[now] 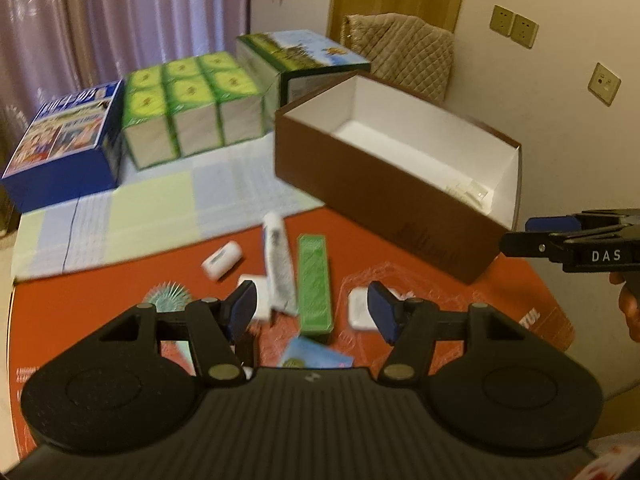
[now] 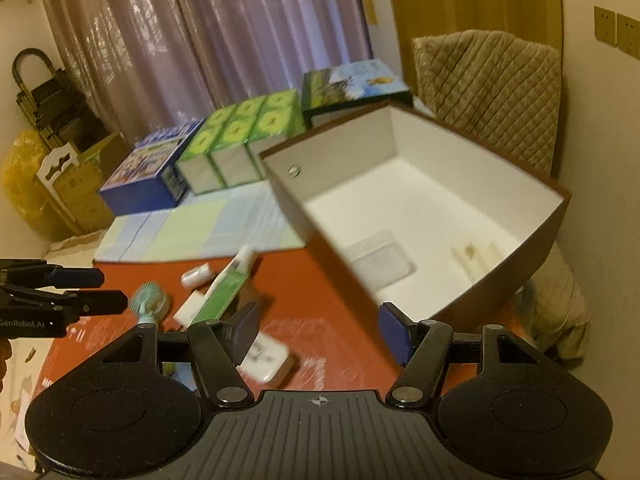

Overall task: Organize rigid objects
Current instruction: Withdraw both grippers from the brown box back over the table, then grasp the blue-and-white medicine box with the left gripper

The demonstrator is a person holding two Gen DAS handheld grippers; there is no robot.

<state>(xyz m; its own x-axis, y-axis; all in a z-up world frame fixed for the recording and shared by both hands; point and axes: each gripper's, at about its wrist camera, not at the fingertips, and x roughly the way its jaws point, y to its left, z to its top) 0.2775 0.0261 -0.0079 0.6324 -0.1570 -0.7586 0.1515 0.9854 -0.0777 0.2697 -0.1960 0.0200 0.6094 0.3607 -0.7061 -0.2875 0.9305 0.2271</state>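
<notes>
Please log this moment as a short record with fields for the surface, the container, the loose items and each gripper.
surface: red table, checked cloth at its far side
container: brown box, open, white inside, two small items on its floor
loose items: tube, green case, white pieces, teal brush
back row: blue box, green cartons, picture box
left gripper: open, empty
right gripper: open, empty

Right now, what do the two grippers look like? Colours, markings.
Both alike: left gripper and right gripper have black bodies, ribbed centre plates, round side housings, silver pivot bolts, and blue pads. White lettering: "DAS" on the right, "GenRobot.AI" on the left. No cables or sleeves visible.
</notes>
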